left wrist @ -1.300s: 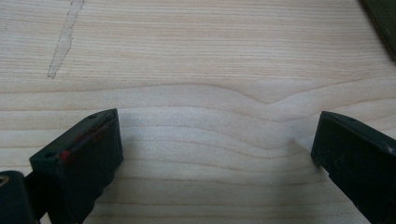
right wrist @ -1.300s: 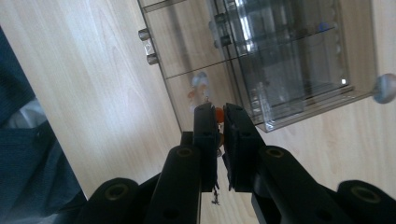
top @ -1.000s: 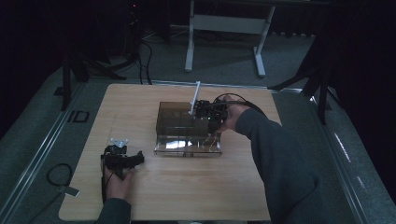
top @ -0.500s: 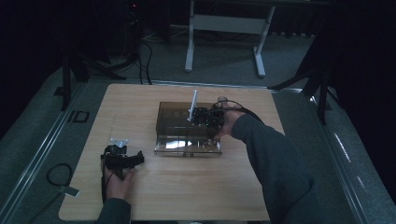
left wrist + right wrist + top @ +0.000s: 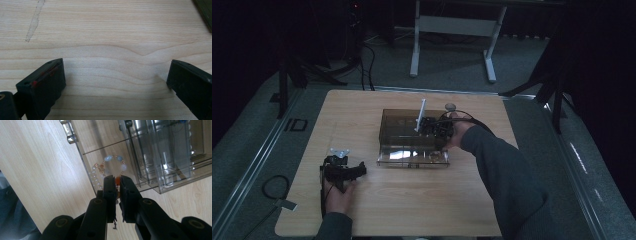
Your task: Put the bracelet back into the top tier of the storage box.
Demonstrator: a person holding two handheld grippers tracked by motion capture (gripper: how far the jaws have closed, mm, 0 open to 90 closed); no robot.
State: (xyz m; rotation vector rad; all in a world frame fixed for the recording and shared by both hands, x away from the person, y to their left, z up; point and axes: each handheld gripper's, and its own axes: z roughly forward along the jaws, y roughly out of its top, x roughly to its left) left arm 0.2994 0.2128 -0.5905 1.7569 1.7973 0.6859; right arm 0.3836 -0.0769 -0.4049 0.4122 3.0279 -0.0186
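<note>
A smoky clear plastic box [image 5: 398, 126] stands mid-table with its lid [image 5: 412, 156] folded flat toward the person. In the right gripper view a beaded bracelet [image 5: 108, 158] of pale blue, white and orange beads hangs over the box's clear wall [image 5: 162, 157]. My right gripper [image 5: 118, 178] is shut on an orange bead of it. Seen from above, the right gripper [image 5: 437, 127] sits over the box's right side, next to a white upright strip [image 5: 421, 115]. My left gripper [image 5: 343, 170] rests on the table at the near left, its jaws open over bare wood [image 5: 115, 72].
The wooden table [image 5: 362, 115] has a small round grey object [image 5: 450, 106] behind the box. A label [image 5: 295, 124] lies on the floor left of the table. A white-legged stand [image 5: 452, 25] is on the floor beyond the far edge.
My right gripper has shifted slightly left and nearer over the box, and the white strip beside it has come lower. The left gripper has stayed put.
</note>
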